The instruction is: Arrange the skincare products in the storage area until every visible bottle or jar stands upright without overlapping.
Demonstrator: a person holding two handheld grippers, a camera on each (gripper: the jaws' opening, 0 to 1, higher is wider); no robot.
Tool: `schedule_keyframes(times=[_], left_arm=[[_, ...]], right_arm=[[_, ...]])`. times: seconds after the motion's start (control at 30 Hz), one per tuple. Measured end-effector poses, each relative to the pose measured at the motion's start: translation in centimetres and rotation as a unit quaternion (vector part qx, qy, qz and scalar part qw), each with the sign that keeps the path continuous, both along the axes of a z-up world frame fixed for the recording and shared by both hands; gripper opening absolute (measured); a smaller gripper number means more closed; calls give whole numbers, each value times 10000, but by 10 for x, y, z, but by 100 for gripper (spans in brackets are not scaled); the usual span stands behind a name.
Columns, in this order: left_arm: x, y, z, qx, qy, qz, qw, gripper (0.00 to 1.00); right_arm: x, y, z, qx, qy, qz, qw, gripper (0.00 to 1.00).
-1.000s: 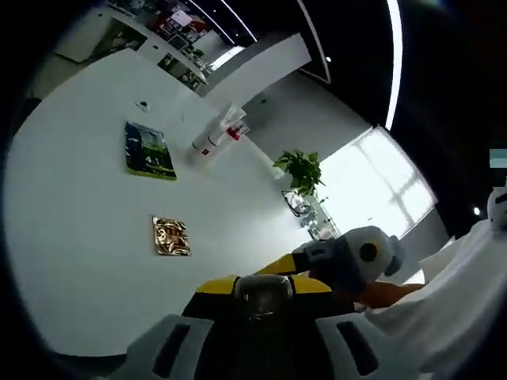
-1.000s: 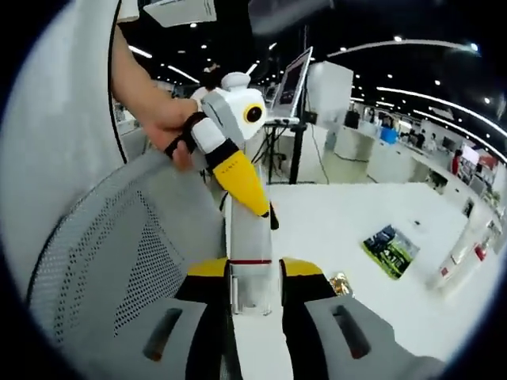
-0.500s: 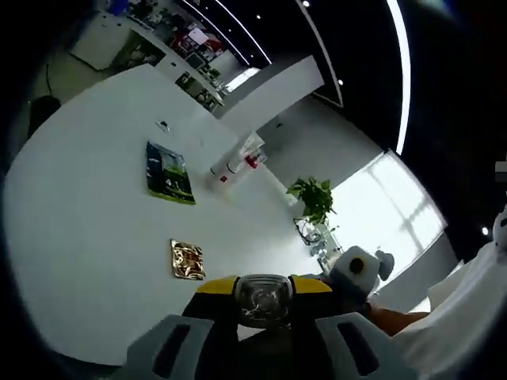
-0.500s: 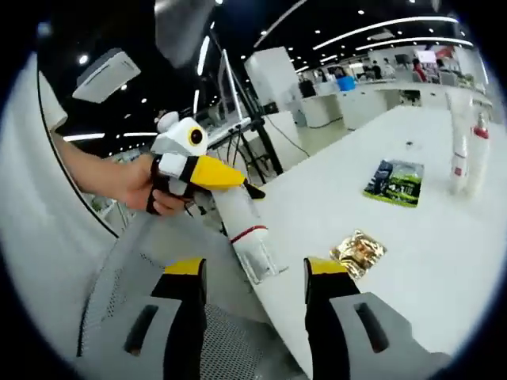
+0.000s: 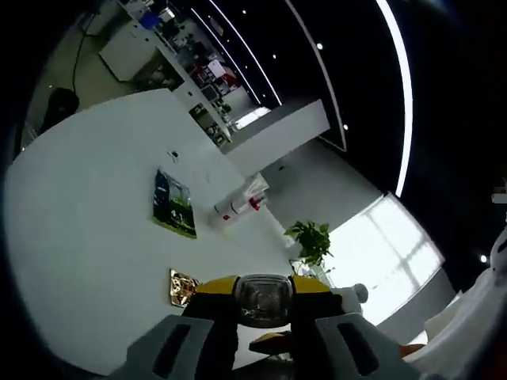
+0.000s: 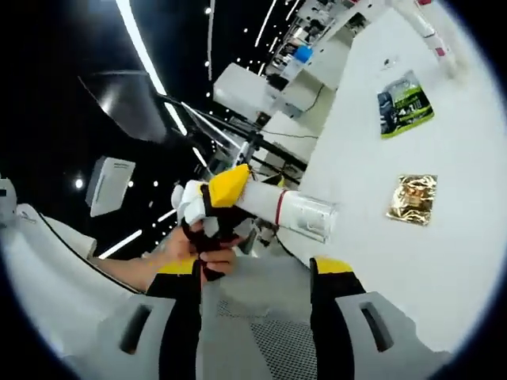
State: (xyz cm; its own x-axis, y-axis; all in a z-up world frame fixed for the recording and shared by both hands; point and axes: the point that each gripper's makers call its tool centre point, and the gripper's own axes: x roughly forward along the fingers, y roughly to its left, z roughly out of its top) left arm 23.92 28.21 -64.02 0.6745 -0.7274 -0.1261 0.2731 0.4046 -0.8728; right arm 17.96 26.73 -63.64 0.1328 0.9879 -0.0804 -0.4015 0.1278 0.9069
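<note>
Bottle (image 5: 263, 299) sits clenched between the left gripper (image 5: 264, 336) jaws in the left gripper view, clear cap end facing the lens, yellow pads tight on both sides. Ahead of that gripper: white table (image 5: 79, 237), gold sachet (image 5: 181, 286) just past the jaw tips, green packet (image 5: 174, 204) further out, two pale bottles (image 5: 240, 202) lying on their sides beyond it, touching or overlapping — can't tell which. Potted plant (image 5: 310, 240) far off.

Right gripper view: right gripper (image 6: 260, 301) released, jaws wide apart with nothing between them. Just beyond its tips the left gripper (image 6: 214, 199) shows, held in a person's hand (image 6: 202, 249), carrying the white bottle (image 6: 289, 214) roughly horizontal at the table's near edge. Gold sachet (image 6: 413, 199) and green packet (image 6: 404, 103) lie on the table (image 6: 412, 261) further out and to the right.

Risks, my read: bottle is held sideways off the table edge, so a slack grip drops it to the floor. Setting it down near the edge while tilted could tip it over. Far bottles need righting and separating too; a clumsy reach could roll them.

Pose: left hand wrapped round its gripper handle, gripper pointing along the table edge, forearm coming in from the left; right gripper hangs back low, aimed at the left one.
</note>
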Motion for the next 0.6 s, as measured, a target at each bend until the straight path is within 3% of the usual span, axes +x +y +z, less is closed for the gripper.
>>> schedule_keyframes(times=[0.1, 0.17, 0.27, 0.33, 0.4, 0.43, 0.6], left_arm=[[-9, -11, -5, 470, -277, -382, 9978, 24], [-12, -14, -5, 579, -365, -497, 9964, 24], [-14, -17, -1, 691, -610, -577, 9941, 24], [-16, -19, -3, 949, -804, -708, 9897, 24], [-21, -24, -6, 1228, -963, -924, 9834, 24], [-25, -27, -9, 1430, -1085, -1063, 9780, 24], [-34, -37, -15, 1835, -1398, -1342, 9637, 24]], right_arm=[[19, -4, 18, 654, 445, -498, 9956, 51], [27, -9, 20, 810, 607, -701, 9924, 49], [39, -18, 13, 872, 904, -1039, 9866, 44], [40, -20, 11, 886, 1005, -1111, 9847, 44], [44, -21, 6, 724, 955, -1257, 9848, 44], [44, -22, 4, 704, 1021, -1272, 9841, 45], [51, -27, -7, 684, 1355, -1563, 9760, 39]])
